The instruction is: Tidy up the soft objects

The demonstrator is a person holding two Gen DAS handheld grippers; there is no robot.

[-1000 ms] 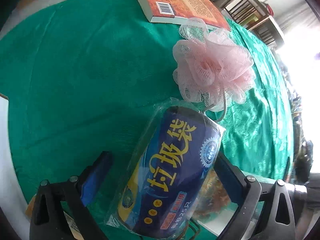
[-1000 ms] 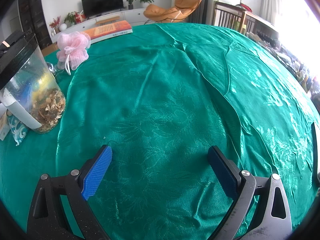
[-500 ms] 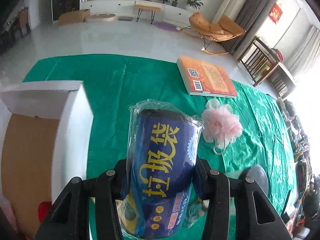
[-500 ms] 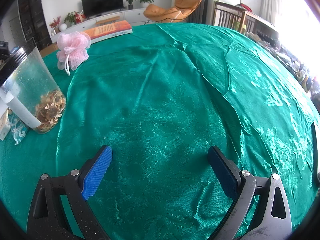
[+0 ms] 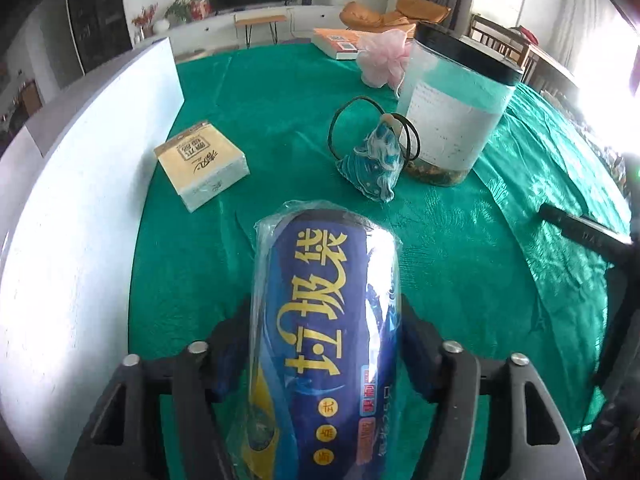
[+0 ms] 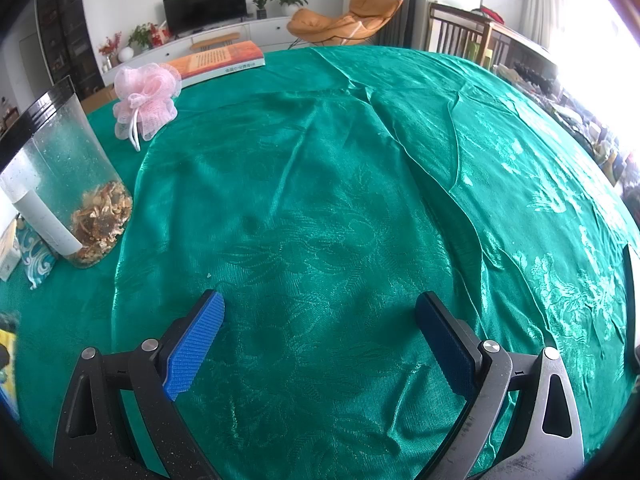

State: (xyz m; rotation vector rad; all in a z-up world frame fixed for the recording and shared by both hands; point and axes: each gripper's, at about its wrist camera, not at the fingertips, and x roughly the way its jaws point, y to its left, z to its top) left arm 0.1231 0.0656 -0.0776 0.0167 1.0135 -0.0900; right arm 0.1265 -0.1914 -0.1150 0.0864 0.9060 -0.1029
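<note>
Blue roll of garbage bags sits clamped in the left gripper above the green tablecloth, while the right gripper hangs spread wide, holding nothing.

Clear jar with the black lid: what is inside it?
The jar holds a low layer of brownish dried pieces at the bottom; the rest looks empty. A white label covers part of the wall, hiding what lies behind it.

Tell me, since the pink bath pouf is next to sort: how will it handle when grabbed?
The pink bath pouf looks like airy mesh, so probably very light and squashy. Its white cord loop may dangle or snag.
</note>
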